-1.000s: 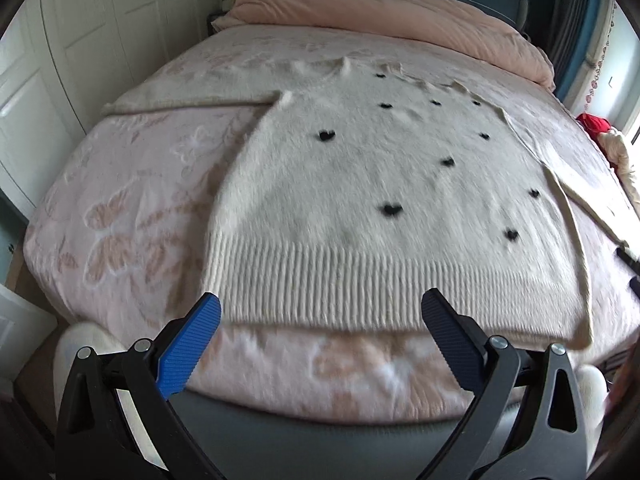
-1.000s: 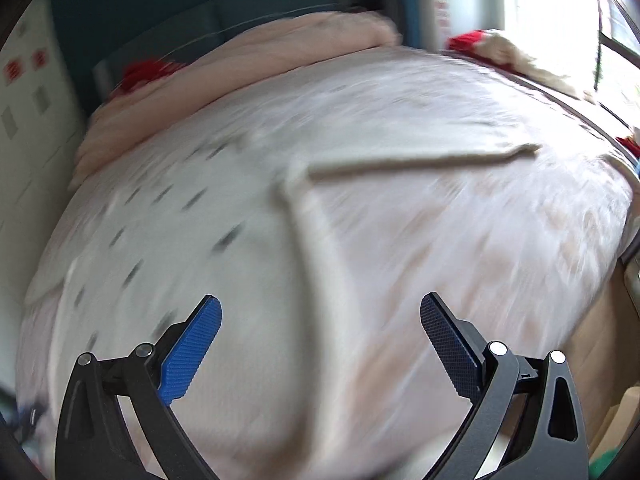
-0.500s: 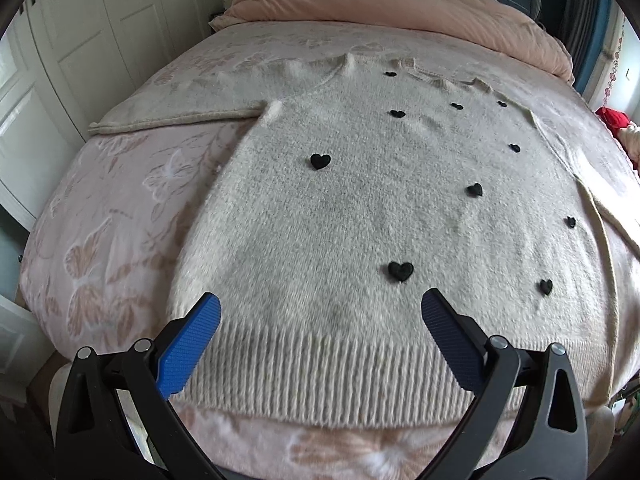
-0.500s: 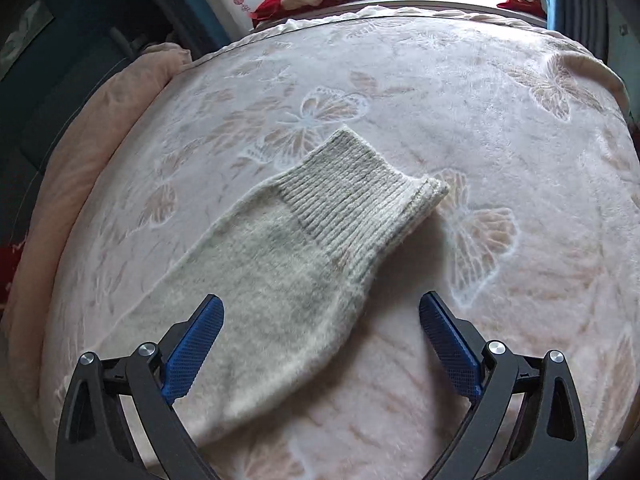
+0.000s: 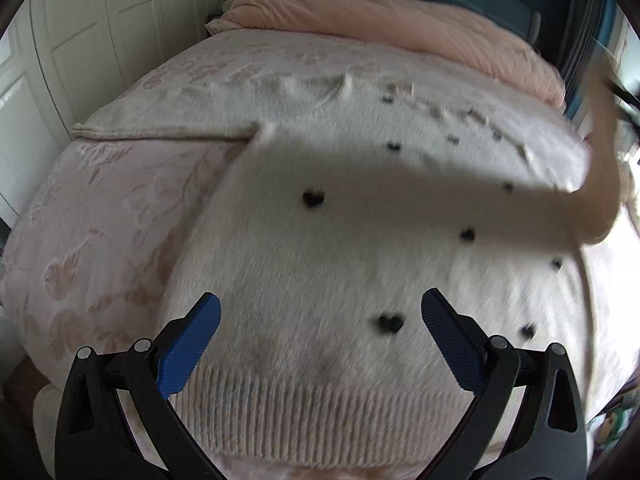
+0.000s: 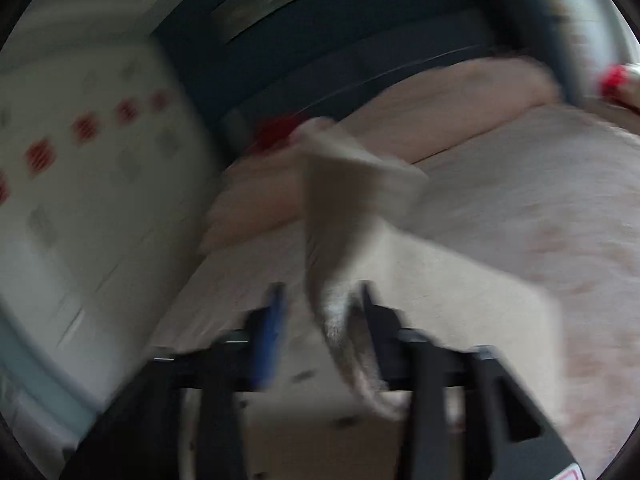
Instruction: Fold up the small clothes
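1. Sweater (image 5: 320, 248) trouble comes first: it lies flat, front up, on the bed (image 5: 104, 216), hem nearest the left gripper (image 5: 320, 320). If the lifted sleeve (image 6: 344, 240) is dragged hard across, the whole body could slide or bunch on the plush cover, and the fold would come out crooked.

2. Sleeve next: it hangs up between the jaws of the right gripper (image 6: 320, 316), which are closing. The view is badly blurred, so I cannot tell whether both pads press on the knit yet. A fast swing with a thin bite could let the cuff slip out and drop short, landing twisted.

3. Left gripper: its jaws stand wide apart above the lower body of the sweater, holding nothing. With no hold on the hem side, nothing anchors the cloth against the pull from the right.

4. Fingers (image 5: 192, 344) of the left gripper could snag the fuzzy knit if they come down at an angle.

5. Hearts (image 5: 390, 323) are small raised bits; a pad closing on one might grip unevenly.
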`<state>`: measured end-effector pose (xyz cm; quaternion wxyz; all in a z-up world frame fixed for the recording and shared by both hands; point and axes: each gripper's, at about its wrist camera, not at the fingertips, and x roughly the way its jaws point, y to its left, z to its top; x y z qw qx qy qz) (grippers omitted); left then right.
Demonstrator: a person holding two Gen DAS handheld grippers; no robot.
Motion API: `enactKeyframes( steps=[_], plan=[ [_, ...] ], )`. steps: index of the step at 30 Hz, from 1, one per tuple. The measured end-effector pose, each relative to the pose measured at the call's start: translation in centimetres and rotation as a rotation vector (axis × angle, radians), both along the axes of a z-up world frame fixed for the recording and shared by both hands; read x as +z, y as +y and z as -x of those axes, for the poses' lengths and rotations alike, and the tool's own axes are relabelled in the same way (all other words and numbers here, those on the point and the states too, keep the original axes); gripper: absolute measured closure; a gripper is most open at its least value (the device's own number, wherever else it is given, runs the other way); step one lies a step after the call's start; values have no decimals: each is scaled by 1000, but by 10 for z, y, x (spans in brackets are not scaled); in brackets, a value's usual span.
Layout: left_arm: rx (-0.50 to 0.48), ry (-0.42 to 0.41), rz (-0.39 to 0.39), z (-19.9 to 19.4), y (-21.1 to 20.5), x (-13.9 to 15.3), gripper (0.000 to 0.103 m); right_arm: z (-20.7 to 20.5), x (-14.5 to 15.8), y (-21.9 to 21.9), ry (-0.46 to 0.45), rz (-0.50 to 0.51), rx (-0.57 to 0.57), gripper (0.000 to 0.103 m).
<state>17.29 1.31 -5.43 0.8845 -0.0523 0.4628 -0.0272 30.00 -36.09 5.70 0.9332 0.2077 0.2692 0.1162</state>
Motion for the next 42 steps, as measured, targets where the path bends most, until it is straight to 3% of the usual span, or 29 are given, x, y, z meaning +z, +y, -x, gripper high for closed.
enactKeyframes(
  steps=[2,4,7,10,12,17,19,21,22,23,24,26,27,32,33,35,36,37,39,42],
  plan=[
    [11,-12,42,-10,4,9,5,-8,-13,66,0,90,78,39],
    [15,-22,105,-27,11,19,5,1,-32,90,26,95,83,39],
    [0,-17,188,-65,18,21,5,34,-71,61,129,-33,-2,36],
    [-13,14,261,-121,9,6,5,65,-110,25,262,-52,-122,35],
    [-12,30,264,-155,-6,-8,5,74,-131,0,348,-75,-168,35],
    [78,127,318,-227,-42,-55,9,57,-157,-43,381,-188,-227,35],
    [129,171,322,-241,-51,-69,22,48,-169,-51,388,-243,-251,35],
    [154,143,295,-243,-54,-66,45,36,-177,-61,384,-295,-288,35],
    [141,140,286,-246,-57,-65,62,39,-184,-58,375,-313,-298,35],
    [130,142,285,-248,-57,-63,72,34,-186,-63,364,-337,-320,35],
    [119,132,306,-250,-55,-61,91,31,-186,-65,355,-353,-327,36],
    [112,92,323,-253,-48,-51,93,24,-182,-70,323,-366,-340,67],
    [101,65,327,-253,-46,-44,93,21,-179,-69,316,-357,-329,96],
    [74,-60,368,-240,-27,-8,94,33,-134,-66,157,-265,-310,96],
    [77,-63,359,-238,-25,-9,94,35,-139,-66,171,-222,-315,96],
    [83,-20,310,-239,-19,-33,93,29,-172,-69,316,-158,-333,96],
    [93,24,292,-241,-18,-50,93,26,-194,-72,393,-152,-340,97],
    [103,86,263,-243,-19,-76,93,27,-204,-75,405,-186,-326,99],
    [73,3,239,-232,-20,-80,93,31,-193,-80,397,-208,-322,97],
    [56,-44,206,-228,-26,-81,90,43,-170,-71,405,-110,-319,86]
  ],
)
